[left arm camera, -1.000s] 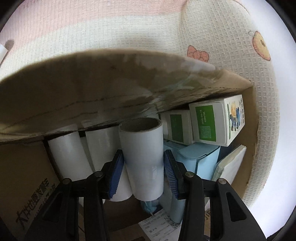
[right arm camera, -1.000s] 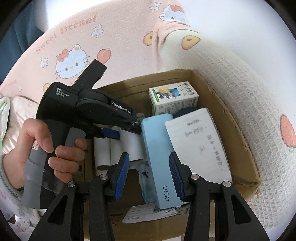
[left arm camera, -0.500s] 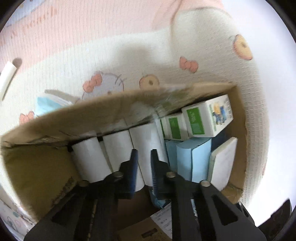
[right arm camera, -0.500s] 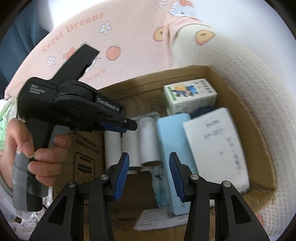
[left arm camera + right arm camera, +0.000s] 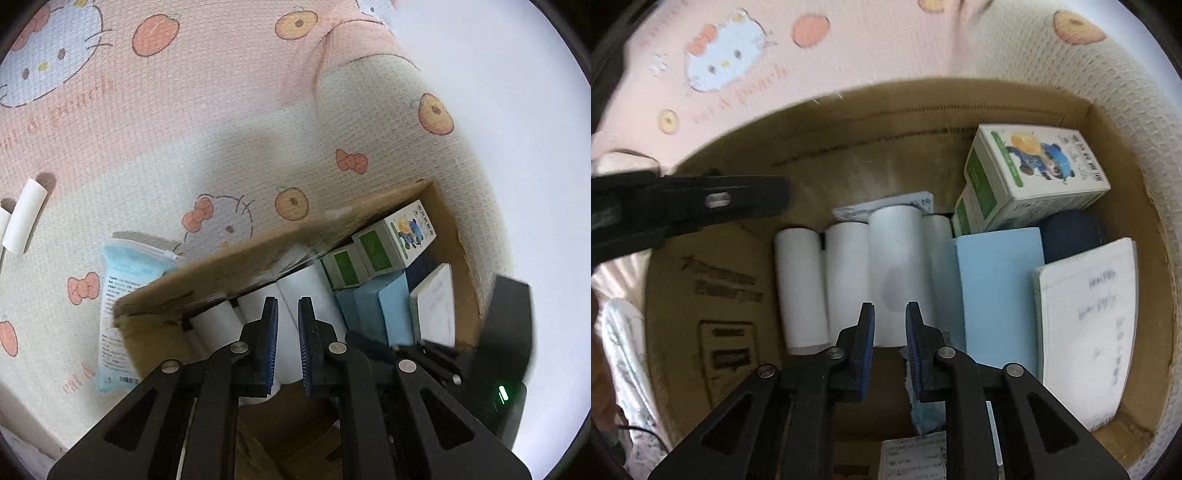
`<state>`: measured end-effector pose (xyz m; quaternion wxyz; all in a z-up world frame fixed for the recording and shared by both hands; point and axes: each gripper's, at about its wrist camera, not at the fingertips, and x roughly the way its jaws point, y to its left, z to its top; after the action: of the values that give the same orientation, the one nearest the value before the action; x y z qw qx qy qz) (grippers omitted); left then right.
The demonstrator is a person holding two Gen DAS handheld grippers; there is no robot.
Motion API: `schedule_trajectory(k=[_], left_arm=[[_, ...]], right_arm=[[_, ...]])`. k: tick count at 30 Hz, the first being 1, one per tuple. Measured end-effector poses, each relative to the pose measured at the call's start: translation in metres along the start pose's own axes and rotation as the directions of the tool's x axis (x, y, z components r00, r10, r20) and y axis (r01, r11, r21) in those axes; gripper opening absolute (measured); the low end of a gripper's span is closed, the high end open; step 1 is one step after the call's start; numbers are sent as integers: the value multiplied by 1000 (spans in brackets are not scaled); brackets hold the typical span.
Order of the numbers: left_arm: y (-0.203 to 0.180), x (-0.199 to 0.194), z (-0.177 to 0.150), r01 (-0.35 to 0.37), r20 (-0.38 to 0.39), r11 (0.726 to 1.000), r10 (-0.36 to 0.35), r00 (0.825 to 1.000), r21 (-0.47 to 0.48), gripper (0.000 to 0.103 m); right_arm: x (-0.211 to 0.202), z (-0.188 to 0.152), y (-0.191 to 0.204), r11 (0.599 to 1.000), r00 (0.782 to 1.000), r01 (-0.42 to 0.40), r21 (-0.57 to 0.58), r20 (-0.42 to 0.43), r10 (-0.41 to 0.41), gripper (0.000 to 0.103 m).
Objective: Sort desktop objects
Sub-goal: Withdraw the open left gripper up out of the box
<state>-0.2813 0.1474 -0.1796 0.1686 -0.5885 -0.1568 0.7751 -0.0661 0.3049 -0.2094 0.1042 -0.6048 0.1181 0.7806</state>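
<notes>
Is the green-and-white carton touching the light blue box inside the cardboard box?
Touching. In the right wrist view the carton sits directly against the blue box's upper edge, no gap.

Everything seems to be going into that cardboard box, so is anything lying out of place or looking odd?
Yes. A white roll and a blue packet lie outside the cardboard box on the blanket, while similar rolls sit packed inside. In the box, the green-and-white carton rests tilted on another.

Dark blue object (image 5: 1071, 236) half buried under boxes; print on cardboard box (image 5: 720, 284) wall blurred, unreadable.
</notes>
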Motion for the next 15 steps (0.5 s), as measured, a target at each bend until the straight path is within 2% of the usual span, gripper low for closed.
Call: schedule_trajectory(k=[2, 5, 10, 13, 15], left_arm=[[2, -4, -3, 14, 0, 1000, -14, 1000, 2, 13], [7, -14, -6, 42, 4, 999, -42, 999, 3, 13], [8, -20, -7, 19, 36, 999, -21, 999, 42, 13], [9, -22, -8, 34, 28, 998, -35, 999, 45, 13], [10, -23, -10, 38, 21, 998, -39, 999, 40, 13]], right_arm=[[8, 4, 0, 1000, 999, 12, 16, -36, -11, 14], [12, 8, 2, 1000, 999, 19, 7, -36, -18, 14], [18, 15, 0, 999, 998, 32, 29, -59, -30, 14], [28, 16, 5, 1000, 996, 14, 24, -89, -11, 14], [29, 16, 14, 1000, 996, 30, -7, -87, -31, 15]])
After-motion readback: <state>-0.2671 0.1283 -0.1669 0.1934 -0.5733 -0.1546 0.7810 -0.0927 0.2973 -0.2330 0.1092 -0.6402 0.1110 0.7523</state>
